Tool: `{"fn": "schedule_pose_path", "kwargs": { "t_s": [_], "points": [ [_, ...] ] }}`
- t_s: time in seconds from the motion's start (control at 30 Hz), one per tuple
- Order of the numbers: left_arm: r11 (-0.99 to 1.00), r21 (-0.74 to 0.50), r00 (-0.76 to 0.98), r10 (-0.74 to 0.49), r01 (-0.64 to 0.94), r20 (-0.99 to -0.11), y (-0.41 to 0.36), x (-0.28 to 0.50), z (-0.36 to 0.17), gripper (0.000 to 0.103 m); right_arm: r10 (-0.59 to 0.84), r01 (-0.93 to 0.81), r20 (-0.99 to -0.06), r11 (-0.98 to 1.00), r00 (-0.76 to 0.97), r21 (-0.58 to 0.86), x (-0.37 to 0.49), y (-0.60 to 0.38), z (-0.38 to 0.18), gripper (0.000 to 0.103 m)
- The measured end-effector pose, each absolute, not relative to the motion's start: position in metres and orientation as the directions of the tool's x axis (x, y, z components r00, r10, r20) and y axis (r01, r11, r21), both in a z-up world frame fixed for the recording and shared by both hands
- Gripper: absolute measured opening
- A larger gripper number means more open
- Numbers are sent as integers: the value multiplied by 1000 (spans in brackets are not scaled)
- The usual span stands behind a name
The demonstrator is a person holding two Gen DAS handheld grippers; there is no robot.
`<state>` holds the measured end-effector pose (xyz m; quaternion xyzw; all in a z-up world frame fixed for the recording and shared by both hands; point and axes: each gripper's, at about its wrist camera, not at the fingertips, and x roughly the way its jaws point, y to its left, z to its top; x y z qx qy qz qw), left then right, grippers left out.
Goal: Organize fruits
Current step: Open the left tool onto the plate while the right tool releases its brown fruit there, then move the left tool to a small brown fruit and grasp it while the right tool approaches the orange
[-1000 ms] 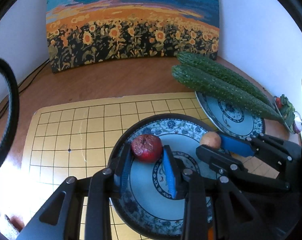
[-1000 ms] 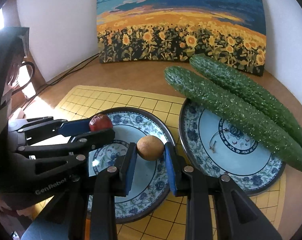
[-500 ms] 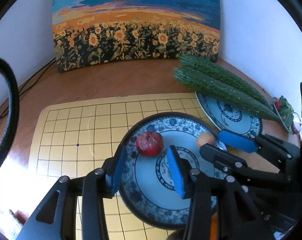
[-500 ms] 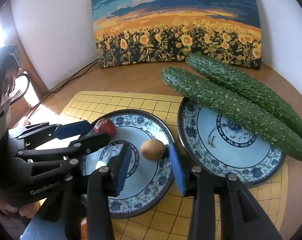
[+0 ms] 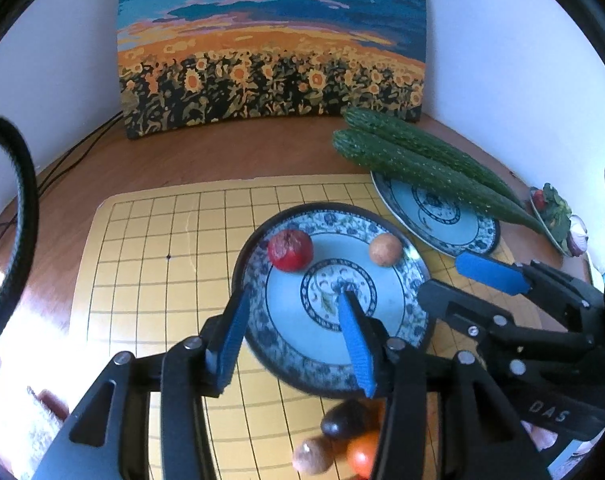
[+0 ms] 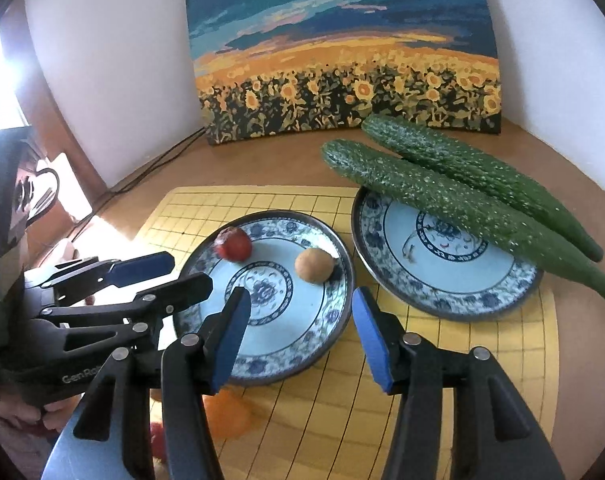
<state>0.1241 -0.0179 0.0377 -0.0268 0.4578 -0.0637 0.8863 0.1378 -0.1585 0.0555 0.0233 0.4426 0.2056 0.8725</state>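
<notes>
A red fruit (image 5: 290, 249) and a small brown fruit (image 5: 385, 249) lie apart on the near blue-patterned plate (image 5: 382, 352). My left gripper (image 5: 292, 326) hangs over the plate's near side, its jaws opening with nothing between them, the red fruit beyond its tips. In the right wrist view my right gripper (image 6: 300, 322) is also opening and empty, pulled back from the brown fruit (image 6: 314, 265). The red fruit (image 6: 233, 244) sits at that plate's (image 6: 302, 356) far left. Several loose fruits (image 5: 338, 436) lie at the near mat edge.
Two long cucumbers (image 6: 454, 200) rest across a second patterned plate (image 6: 442, 300) on the right. Both plates stand on a yellow grid mat (image 5: 150, 280) on a wooden table. A sunflower painting (image 5: 270, 52) leans on the back wall. A small dish (image 5: 556, 220) sits far right.
Both grippers let go of their fruits, opened and drew back and up from the plate. The red and brown fruits stay on the plate. Loose fruits came into view at the bottom.
</notes>
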Motion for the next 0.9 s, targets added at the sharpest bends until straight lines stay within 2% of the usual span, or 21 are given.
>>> {"fn": "schedule_pose_path", "kwargs": {
  "t_s": [0.9],
  "points": [
    [983,-173,568,-178,63,-803,-3,45,40,53,335,-273,-761,938,555,214,54,-175,69,55]
  ]
}}
